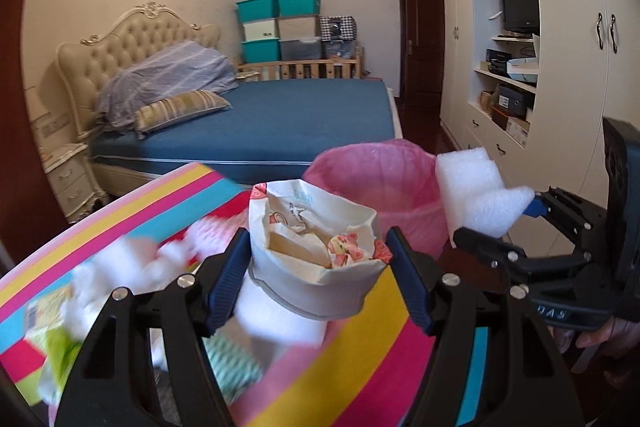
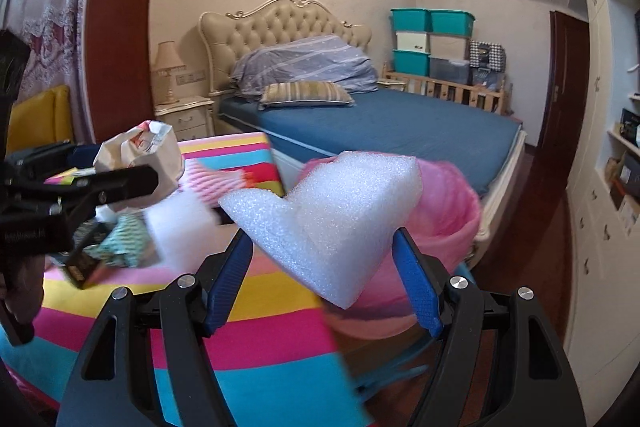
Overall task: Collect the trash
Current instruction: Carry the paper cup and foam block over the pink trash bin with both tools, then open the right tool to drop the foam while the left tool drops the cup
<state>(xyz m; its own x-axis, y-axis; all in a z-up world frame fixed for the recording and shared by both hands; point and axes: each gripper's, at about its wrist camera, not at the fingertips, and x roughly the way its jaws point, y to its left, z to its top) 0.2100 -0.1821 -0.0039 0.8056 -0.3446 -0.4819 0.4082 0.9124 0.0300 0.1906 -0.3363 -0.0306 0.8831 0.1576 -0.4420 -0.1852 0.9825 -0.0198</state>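
Observation:
My left gripper (image 1: 316, 247) is shut on a crumpled white paper bag (image 1: 304, 291) with a cartoon print, held above the striped tablecloth (image 1: 360, 367). To its right, my right gripper (image 1: 498, 223) is shut on a white foam piece (image 1: 468, 183), right beside the pink-lined bin (image 1: 380, 179). In the right wrist view the foam piece (image 2: 332, 195) sits between the blue pads of the right gripper (image 2: 322, 247), in front of the pink bin liner (image 2: 448, 211). At the left of that view, the left gripper (image 2: 124, 167) carries the paper bag (image 2: 148, 151).
More litter lies on the striped tablecloth (image 2: 260, 339): blurred white foam bits (image 1: 132, 267), a green patterned wrapper (image 2: 124, 239) and a dark box (image 2: 84, 267). A blue bed (image 1: 280, 119) stands behind the bin, with a white wardrobe (image 1: 580, 67) on the right.

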